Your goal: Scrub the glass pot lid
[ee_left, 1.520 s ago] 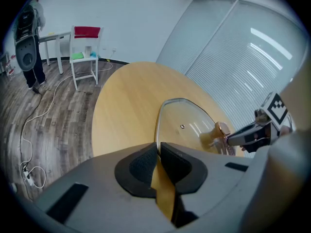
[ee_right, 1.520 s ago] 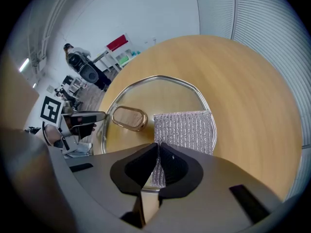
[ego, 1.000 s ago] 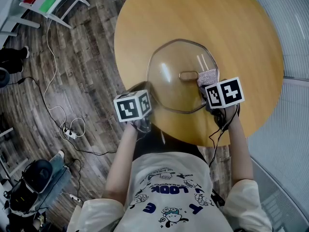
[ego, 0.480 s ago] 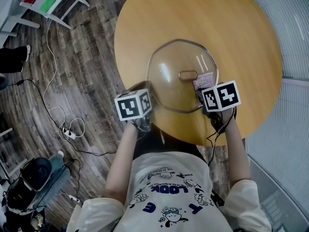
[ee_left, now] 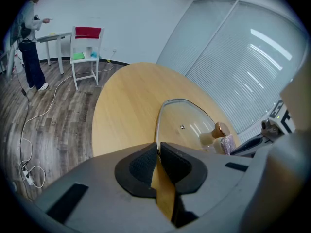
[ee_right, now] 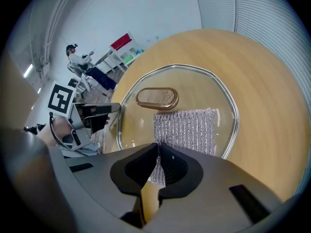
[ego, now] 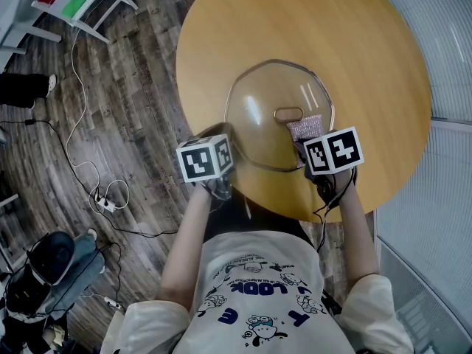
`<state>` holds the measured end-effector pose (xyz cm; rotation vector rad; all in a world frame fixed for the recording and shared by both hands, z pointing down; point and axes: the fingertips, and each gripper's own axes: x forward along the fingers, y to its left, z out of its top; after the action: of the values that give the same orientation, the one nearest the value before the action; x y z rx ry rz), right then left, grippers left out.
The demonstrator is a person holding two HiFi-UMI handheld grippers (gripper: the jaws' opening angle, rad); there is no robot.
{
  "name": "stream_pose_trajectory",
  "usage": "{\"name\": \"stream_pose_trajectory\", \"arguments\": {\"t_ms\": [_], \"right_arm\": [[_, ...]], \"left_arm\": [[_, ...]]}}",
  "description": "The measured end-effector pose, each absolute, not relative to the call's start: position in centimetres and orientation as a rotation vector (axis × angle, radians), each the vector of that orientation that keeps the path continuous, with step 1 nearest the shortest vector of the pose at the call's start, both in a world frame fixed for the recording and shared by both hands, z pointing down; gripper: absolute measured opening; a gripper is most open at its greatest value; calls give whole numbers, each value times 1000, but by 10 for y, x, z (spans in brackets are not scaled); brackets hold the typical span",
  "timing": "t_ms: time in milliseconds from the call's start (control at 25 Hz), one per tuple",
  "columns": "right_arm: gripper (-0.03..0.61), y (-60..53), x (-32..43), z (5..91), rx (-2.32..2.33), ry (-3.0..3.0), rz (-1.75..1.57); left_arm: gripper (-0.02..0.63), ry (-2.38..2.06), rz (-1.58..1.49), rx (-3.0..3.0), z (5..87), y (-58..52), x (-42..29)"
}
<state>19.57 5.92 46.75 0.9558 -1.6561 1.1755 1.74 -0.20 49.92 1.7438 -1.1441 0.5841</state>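
Note:
A glass pot lid (ego: 276,116) with a metal rim and a bronze oval handle (ego: 288,114) lies on the round wooden table (ego: 310,28). My left gripper (ego: 221,169) is shut on the lid's near left rim (ee_left: 157,135). A silvery scrub cloth (ee_right: 187,130) lies flat on the glass just right of the lid handle (ee_right: 157,97). My right gripper (ee_right: 158,152) is shut on the cloth's near edge. From overhead the scrub cloth (ego: 306,127) shows just ahead of my right gripper (ego: 316,147).
The table's near edge (ego: 295,216) runs just under both grippers. Cables (ego: 81,161) trail over the wood floor at the left. A white chair (ee_left: 85,55) and a standing person (ee_left: 29,42) are far off by the wall. Window blinds (ee_left: 243,57) stand to the right.
My right gripper has dragged the scrub cloth left and nearer across the glass. The left gripper and the lid have stayed put.

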Motion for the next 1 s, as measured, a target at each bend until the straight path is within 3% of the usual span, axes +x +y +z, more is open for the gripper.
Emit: {"name": "stream_pose_trajectory", "arguments": {"t_ms": [1000], "right_arm": [[40,87,175,466,949,-1711,1226]], "left_arm": [[31,-1131,586,1762,495,17,33]]}}
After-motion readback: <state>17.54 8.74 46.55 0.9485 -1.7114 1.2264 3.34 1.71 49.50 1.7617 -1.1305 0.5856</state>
